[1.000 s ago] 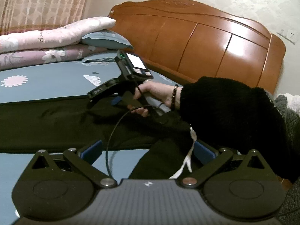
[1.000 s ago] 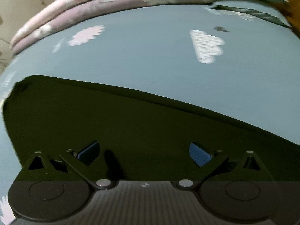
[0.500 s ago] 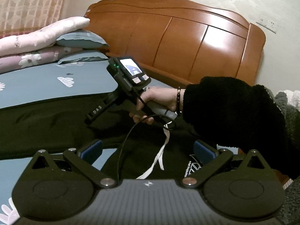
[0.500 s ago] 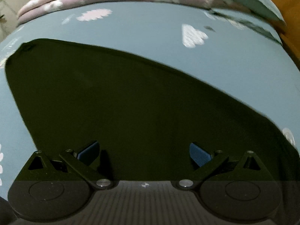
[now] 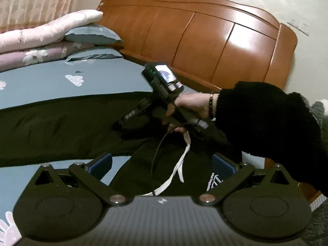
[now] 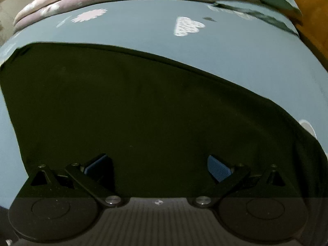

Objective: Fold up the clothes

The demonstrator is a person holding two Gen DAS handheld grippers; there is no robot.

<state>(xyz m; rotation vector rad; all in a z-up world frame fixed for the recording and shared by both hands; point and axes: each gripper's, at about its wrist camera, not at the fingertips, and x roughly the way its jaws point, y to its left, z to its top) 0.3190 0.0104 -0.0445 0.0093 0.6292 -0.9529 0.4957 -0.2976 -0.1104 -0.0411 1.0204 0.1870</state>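
Observation:
Black trousers (image 5: 61,127) lie spread across the blue bed sheet (image 5: 114,80), one leg running off to the left. Their white drawstring (image 5: 180,164) and a small white print (image 5: 213,182) show at the waist end. My left gripper (image 5: 162,164) hovers open just above that end, with nothing between its blue pads (image 5: 100,162). A hand in a black sleeve (image 5: 266,119) holds my right gripper (image 5: 123,121) low over the trousers. In the right wrist view the right gripper (image 6: 157,166) is open above flat black fabric (image 6: 143,112), which I cannot tell if it touches.
A wooden headboard (image 5: 205,41) runs along the far side. Stacked pink and purple quilts (image 5: 41,34) and a blue pillow (image 5: 92,34) sit at the bed's far left. A black cable (image 5: 155,160) hangs from the right gripper across the waist end. Grey fabric (image 5: 319,112) shows at the right edge.
My left gripper has drifted toward the waist end, bringing the drawstring and print into view. The right gripper has shifted slightly over the trousers. Both stay open.

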